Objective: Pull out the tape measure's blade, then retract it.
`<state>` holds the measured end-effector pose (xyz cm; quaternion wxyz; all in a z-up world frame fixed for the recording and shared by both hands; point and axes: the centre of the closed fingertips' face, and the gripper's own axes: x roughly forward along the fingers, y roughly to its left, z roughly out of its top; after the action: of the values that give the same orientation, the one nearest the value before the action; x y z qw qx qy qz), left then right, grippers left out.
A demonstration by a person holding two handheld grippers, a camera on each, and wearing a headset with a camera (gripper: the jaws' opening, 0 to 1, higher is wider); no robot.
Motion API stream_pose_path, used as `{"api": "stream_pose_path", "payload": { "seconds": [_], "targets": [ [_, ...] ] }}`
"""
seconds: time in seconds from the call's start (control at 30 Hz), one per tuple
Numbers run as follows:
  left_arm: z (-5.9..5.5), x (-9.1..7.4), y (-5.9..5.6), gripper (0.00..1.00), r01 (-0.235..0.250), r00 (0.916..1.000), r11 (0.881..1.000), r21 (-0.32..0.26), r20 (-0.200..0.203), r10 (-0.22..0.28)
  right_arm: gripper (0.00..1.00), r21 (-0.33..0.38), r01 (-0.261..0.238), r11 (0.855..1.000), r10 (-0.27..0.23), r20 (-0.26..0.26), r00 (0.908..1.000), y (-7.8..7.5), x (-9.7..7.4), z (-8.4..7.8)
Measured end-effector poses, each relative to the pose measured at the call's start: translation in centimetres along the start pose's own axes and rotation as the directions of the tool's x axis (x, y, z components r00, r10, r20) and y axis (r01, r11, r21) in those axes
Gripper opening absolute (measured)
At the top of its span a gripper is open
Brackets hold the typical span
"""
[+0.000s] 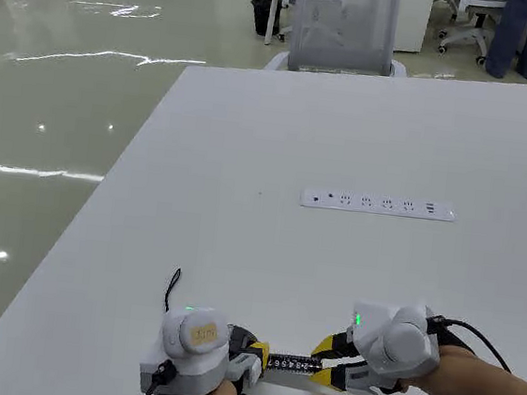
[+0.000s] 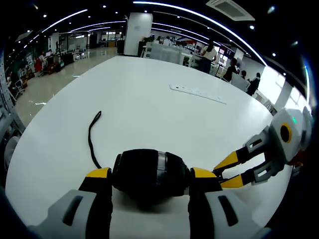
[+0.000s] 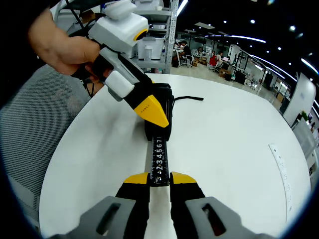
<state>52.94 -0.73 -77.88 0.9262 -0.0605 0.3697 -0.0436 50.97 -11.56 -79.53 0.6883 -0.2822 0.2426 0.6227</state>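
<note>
A black tape measure (image 2: 149, 172) lies on the white table, and my left gripper (image 2: 149, 174) is shut on its body, yellow fingertips on either side. Its black wrist strap (image 2: 92, 134) trails away over the table. In the right gripper view the tape measure's case (image 3: 159, 114) sits ahead, and a short length of numbered blade (image 3: 159, 162) runs from it to my right gripper (image 3: 159, 178), which is shut on the blade's end. In the head view the left gripper (image 1: 251, 358) and right gripper (image 1: 322, 359) face each other near the table's front edge, with the blade (image 1: 289, 362) stretched between them.
A white power strip (image 1: 377, 205) lies flat in the middle of the table (image 1: 346, 131). A grey mesh chair (image 1: 343, 27) stands beyond the far edge. People stand at the back right (image 1: 521, 36). The table's left edge runs close to the left gripper.
</note>
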Motion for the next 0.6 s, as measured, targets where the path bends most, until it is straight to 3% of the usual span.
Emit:
{"api": "stream_pose_path", "payload": {
  "seconds": [0.6],
  "targets": [
    [-0.04,0.05,-0.08,0.58,0.002,1.0,1.0,0.003,0.002,-0.002,0.14,0.008,0.002,1.0,-0.002,-0.001,1.0,0.13,0.86,0.42]
  ]
}}
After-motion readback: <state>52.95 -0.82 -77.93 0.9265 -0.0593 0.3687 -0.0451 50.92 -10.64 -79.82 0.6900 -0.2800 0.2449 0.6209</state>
